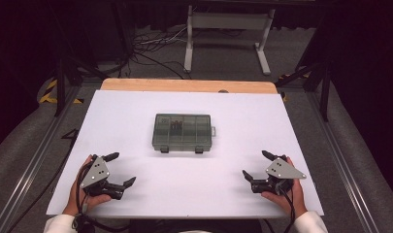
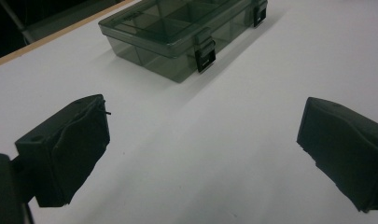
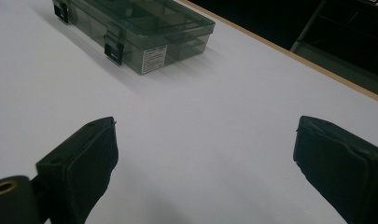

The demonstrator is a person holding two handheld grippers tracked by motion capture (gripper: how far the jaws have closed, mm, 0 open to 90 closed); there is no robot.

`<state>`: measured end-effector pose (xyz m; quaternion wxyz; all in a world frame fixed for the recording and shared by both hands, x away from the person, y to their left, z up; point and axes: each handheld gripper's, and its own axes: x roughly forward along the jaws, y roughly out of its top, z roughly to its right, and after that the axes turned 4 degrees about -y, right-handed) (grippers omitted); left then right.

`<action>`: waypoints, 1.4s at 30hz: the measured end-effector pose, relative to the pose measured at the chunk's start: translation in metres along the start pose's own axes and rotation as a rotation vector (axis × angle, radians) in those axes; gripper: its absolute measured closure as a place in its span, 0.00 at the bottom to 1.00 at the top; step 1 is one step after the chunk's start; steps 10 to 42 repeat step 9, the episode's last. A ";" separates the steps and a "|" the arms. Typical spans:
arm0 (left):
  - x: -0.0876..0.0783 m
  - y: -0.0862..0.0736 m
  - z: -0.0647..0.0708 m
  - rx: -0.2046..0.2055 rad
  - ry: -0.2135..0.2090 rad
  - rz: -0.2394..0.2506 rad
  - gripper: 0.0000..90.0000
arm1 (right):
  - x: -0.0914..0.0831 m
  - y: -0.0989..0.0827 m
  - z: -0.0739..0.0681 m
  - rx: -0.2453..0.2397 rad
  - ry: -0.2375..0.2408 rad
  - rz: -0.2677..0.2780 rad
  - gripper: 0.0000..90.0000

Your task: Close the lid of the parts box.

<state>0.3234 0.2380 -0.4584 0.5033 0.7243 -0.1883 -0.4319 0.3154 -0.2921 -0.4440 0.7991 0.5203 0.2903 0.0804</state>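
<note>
A white table [image 1: 136, 121] with a wooden strip along its twelve o'clock edge carries one closed, smoke-grey compartment box [image 1: 182, 132] at its centre, two black latches facing six o'clock.

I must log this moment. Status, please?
Left gripper open, right gripper open, both empty. Compartment box closed, latched, untouched. Path clear.

Each hand-held unit, the left gripper [image 1: 117, 170] and the right gripper [image 1: 257, 165], has two black jaws faced with dark pads [image 2: 79, 140]. A grey three-cornered plate [image 1: 96, 172] with small dark screw holes caps each body. Black cables [image 1: 80, 194] trail from the plates. White sleeves [image 1: 58, 224] cover both forearms.
</note>
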 end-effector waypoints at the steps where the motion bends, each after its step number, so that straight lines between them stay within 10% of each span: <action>1: 0.000 0.000 -0.001 0.000 -0.004 -0.003 0.03 | 0.000 0.000 0.000 -0.001 0.001 0.000 0.08; 42: 0.001 -0.001 -0.003 -0.022 -0.003 -0.008 0.03 | 0.001 0.001 0.002 -0.003 0.000 0.007 0.08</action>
